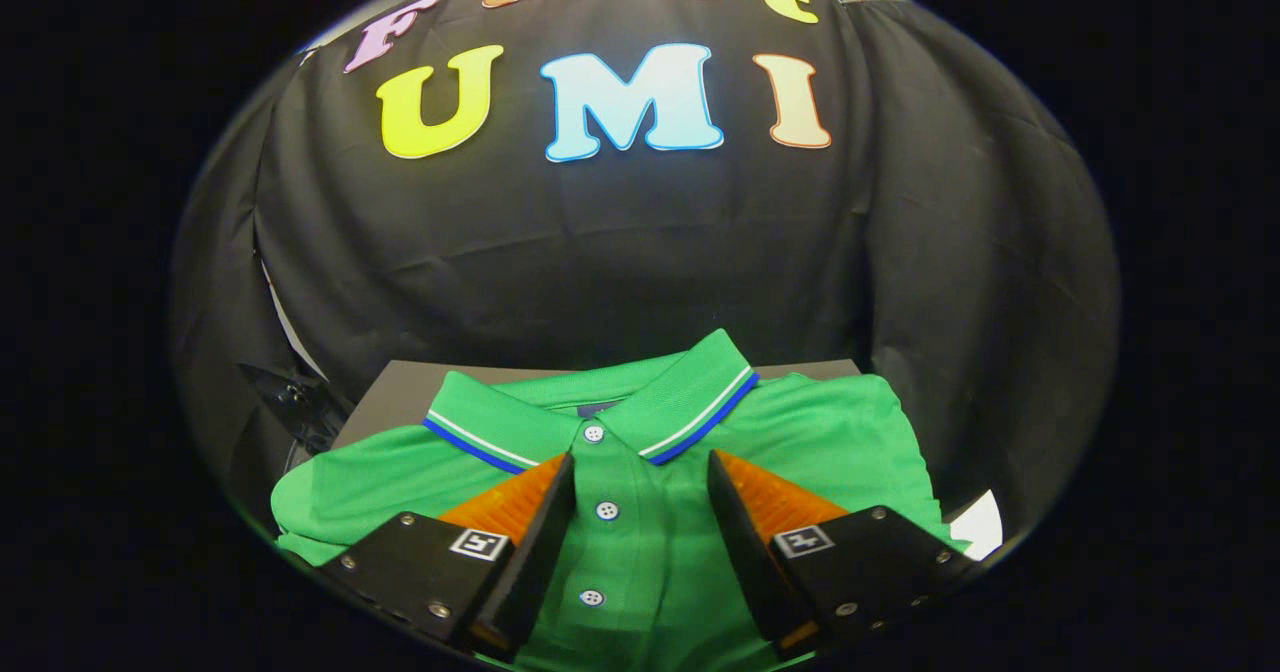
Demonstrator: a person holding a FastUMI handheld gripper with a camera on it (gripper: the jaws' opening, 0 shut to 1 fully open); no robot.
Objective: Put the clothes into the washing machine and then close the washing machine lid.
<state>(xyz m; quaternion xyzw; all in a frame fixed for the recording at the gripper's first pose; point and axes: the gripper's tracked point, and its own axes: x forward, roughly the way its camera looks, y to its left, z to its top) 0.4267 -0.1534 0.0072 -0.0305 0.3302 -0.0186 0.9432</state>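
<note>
A folded green polo shirt (820, 442) lies flat on a dark surface, collar away from me, with a white and blue stripe along the collar edge and white buttons down the placket. My gripper (640, 464) hovers open over the shirt's chest, one finger on each side of the button placket (606, 509). Nothing is pressed between the fingers. Whether the fingertips touch the cloth I cannot tell.
The shirt rests on a dark grey board or tabletop (400, 397) whose back edge shows just beyond the collar. Black cloth walls close in behind and on both sides. A small white patch (978, 527) shows past the shirt's right sleeve.
</note>
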